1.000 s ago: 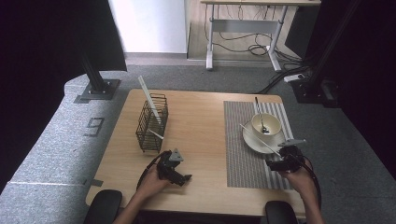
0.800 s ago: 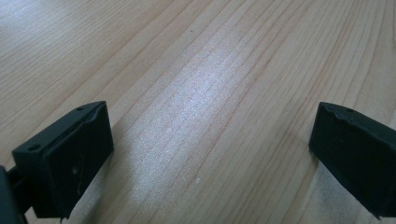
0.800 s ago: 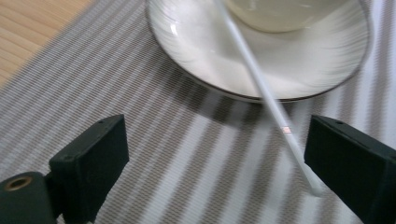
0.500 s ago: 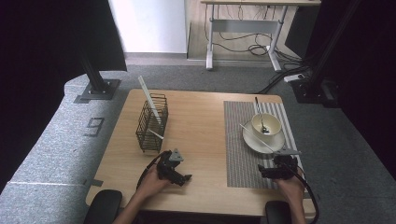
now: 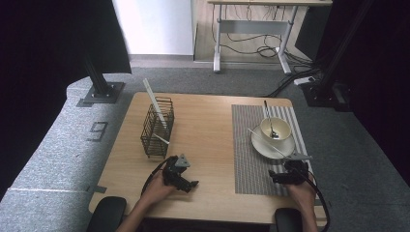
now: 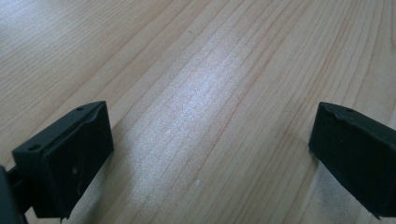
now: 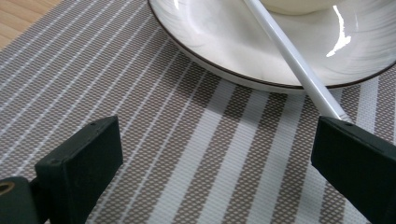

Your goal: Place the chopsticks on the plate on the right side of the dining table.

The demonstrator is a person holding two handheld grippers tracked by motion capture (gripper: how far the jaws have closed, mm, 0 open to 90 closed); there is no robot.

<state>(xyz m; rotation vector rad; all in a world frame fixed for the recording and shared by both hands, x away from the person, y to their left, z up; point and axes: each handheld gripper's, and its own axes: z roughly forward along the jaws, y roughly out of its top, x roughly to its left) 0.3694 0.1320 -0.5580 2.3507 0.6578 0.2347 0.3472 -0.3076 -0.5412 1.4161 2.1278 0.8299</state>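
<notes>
now, the white chopstick (image 7: 299,65) runs behind the right gripper's (image 5: 290,175) jaw in the right gripper view, its near end cut off there. on the striped placemat (image 5: 246,145) at two o'clock, the saucer (image 5: 261,146) carries a cup (image 5: 275,128) with a spoon (image 5: 269,118) in it; at ten o'clock the wire basket (image 5: 157,128) holds white sticks. right jaws have just been opening, wide apart, nothing between them. left gripper (image 5: 180,175) gapes over bare table (image 6: 196,93).

Matte black blocky fingers (image 6: 70,163) with small screw holes, grey three-cornered plate (image 5: 182,162), black trailing cable (image 5: 323,205)
</notes>
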